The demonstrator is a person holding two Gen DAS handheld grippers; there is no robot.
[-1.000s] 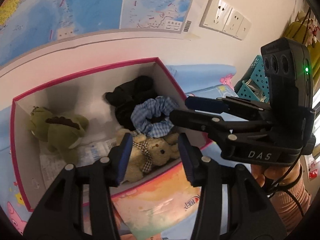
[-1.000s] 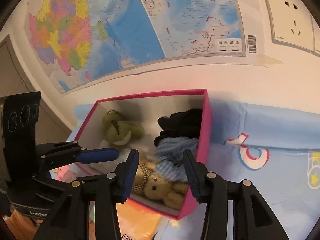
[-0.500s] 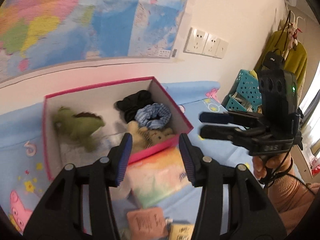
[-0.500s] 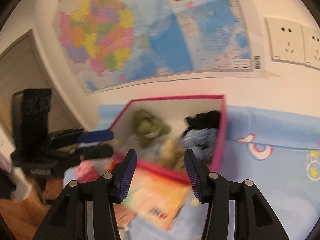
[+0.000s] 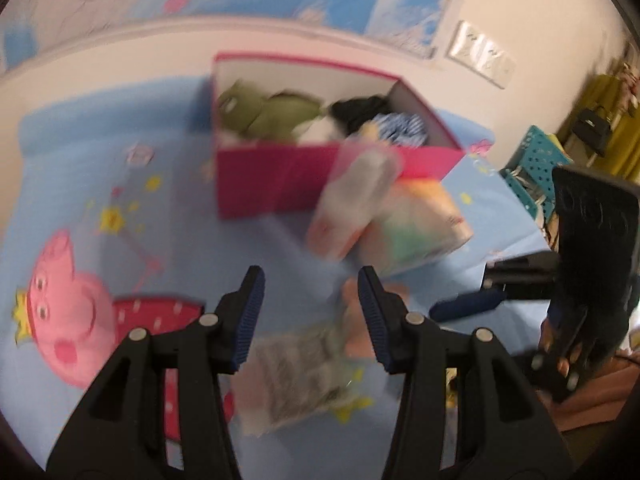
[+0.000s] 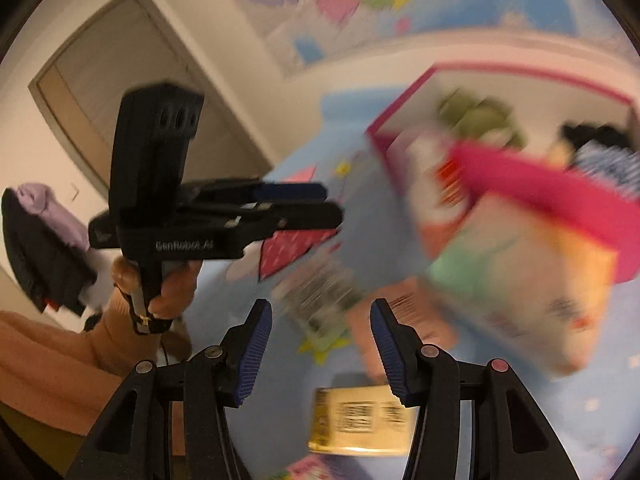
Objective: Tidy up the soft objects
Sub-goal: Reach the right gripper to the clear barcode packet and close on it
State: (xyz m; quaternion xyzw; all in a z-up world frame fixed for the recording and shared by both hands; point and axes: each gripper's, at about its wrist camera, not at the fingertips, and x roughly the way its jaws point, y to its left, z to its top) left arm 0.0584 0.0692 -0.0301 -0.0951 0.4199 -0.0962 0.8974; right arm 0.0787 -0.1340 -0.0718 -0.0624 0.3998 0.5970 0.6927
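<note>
Left tool (image 5: 310,312) gapes wide, empty, above a crinkly clear packet (image 5: 296,376) lying near on the blue sheet (image 5: 80,184); light, slippery film, best pinched at an edge. Pink box (image 5: 280,184) of plush sits far.

Right tool (image 6: 318,344) also wide, empty; same packet (image 6: 320,300) just beyond its tips, yellow pack (image 6: 360,420) beneath.

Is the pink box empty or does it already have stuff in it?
Not empty. The pink box is open-topped and holds a green plush, a black fabric item and a blue checked scrunchie.
</note>
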